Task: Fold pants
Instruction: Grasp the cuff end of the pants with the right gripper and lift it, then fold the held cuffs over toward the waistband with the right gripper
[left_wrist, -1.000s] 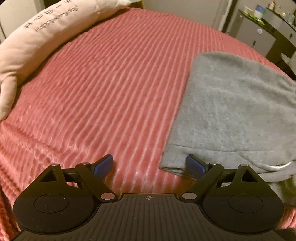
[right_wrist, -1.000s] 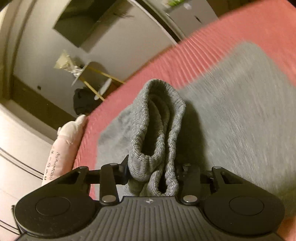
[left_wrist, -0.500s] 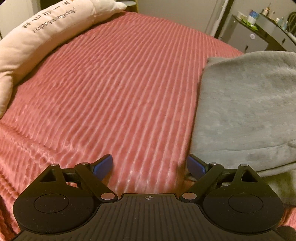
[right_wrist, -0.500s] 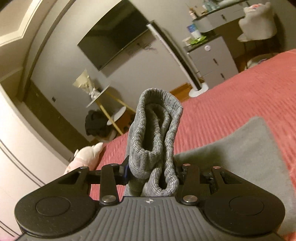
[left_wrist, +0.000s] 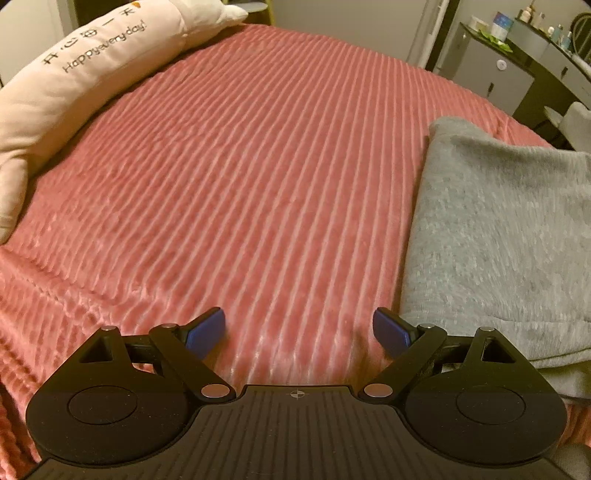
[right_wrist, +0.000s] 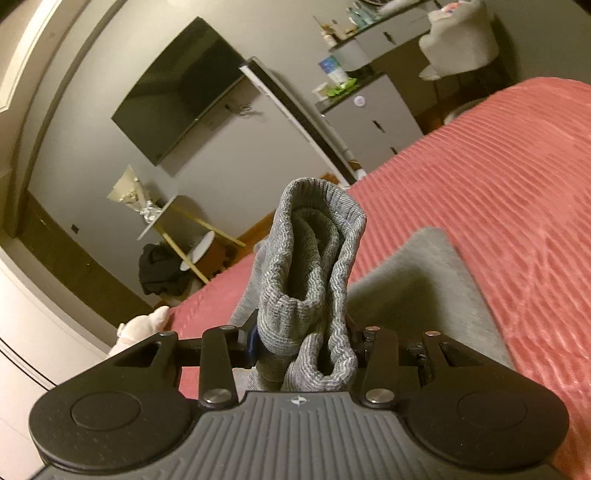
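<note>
Right wrist view: on the red bed (right_wrist: 517, 192) my grey pants (right_wrist: 424, 288) lie, ribbed cuffs (right_wrist: 314, 266) clamped in my right claw (right_wrist: 306, 343), mid-fold; next, lay them across. Left claw (left_wrist: 298, 328) gapes empty beside them.

— What do the handheld tools look like?
— The left gripper (left_wrist: 298, 330) is black plastic with a ribbed centre plate, two round discs, silver rivets and blue pads (left_wrist: 207, 330).
— And the other?
— The right gripper (right_wrist: 301, 345) matches: ribbed grey-black body, crosshair mark, silver screws on its linkage bars.
</note>
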